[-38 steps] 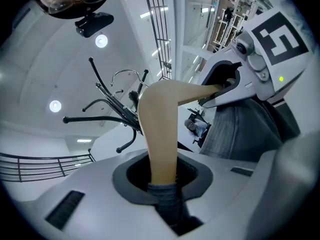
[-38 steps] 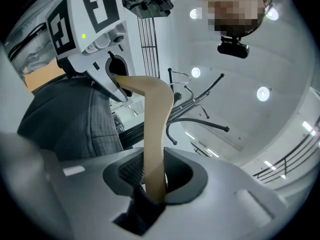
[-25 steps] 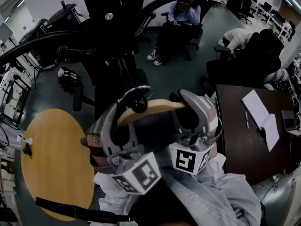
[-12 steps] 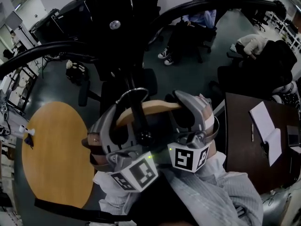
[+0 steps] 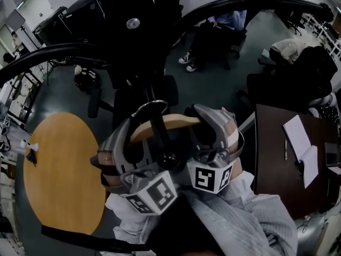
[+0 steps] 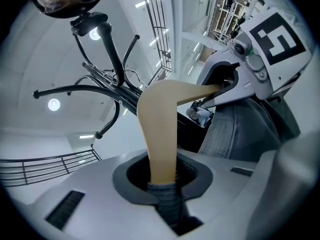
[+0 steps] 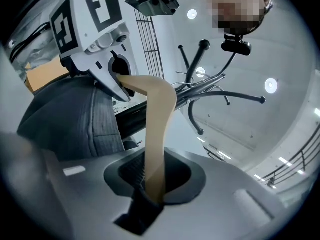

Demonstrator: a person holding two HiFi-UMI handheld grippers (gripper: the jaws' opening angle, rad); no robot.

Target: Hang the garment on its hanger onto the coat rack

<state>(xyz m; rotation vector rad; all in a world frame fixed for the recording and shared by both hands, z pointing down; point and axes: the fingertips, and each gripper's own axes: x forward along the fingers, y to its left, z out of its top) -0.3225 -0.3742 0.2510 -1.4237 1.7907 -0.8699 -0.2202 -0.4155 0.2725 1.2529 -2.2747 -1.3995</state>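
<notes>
This is looking like an open-plan office or lab: people (image 5: 228, 19) are sitting in office chairs (image 5: 234, 39) on a grey floor (image 5: 213, 92), a notebook (image 5: 299, 143) is lying open on a dark worktop (image 5: 269, 164), and a round wooden table (image 5: 58, 169) is standing nearby.

A round wooden table (image 5: 58, 175) stands on the grey-green floor (image 5: 213, 92), to the left of the left gripper (image 5: 133, 137). Well off to that gripper's right is a dark desk (image 5: 277, 167) with an open notebook (image 5: 301, 143) on it. Beyond the gripper a person (image 5: 228, 19) sits. Overhead, round lamps (image 6: 54, 104) glow in a white ceiling (image 6: 30, 59).
</notes>
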